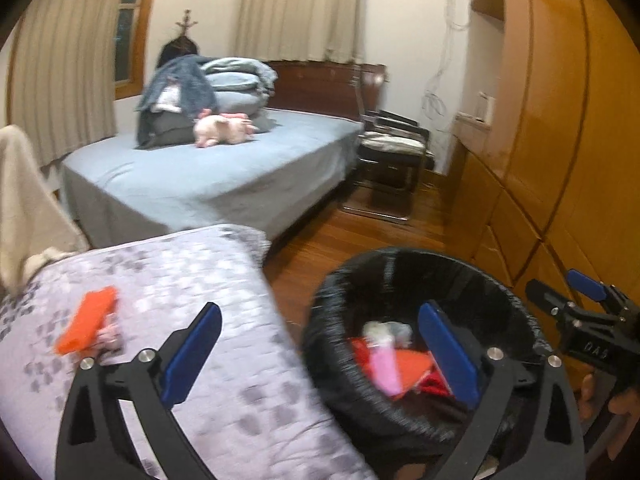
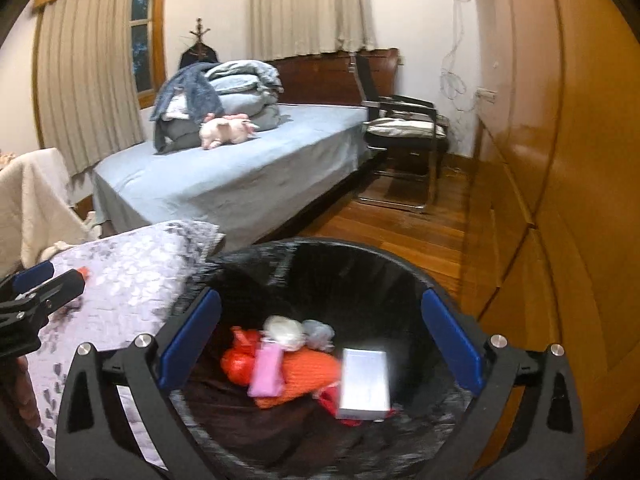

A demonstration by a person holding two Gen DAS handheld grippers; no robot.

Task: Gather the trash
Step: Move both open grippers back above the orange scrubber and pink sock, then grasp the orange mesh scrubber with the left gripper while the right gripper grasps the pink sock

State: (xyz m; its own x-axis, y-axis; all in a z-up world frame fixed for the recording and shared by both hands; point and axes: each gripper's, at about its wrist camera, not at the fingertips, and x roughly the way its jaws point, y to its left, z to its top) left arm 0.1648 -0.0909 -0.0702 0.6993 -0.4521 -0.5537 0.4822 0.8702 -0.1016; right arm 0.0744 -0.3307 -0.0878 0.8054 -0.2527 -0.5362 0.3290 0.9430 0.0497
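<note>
A black-lined trash bin [image 1: 332, 300] [image 2: 320, 252] stands on the wood floor beside a floral-covered surface [image 1: 180, 280] [image 2: 132, 288]. Inside lie a pink wrapper [image 2: 265, 372], orange trash [image 2: 308, 372], red trash [image 2: 238, 360], crumpled grey-white wads [image 2: 286, 332] and a blurred white box [image 2: 365, 384]. My right gripper [image 2: 320, 344] is open and empty right above the bin. My left gripper [image 1: 320, 356] is open and empty, spanning the cover's edge and the bin. An orange packet [image 1: 86, 320] lies on the cover, left of the left fingers.
A blue bed [image 1: 200, 176] with folded bedding and a pink plush [image 1: 224, 130] is behind. A black chair [image 1: 394, 148] stands by the bed. A wooden wardrobe [image 1: 560, 120] fills the right side. A beige cloth [image 1: 24, 208] hangs at left.
</note>
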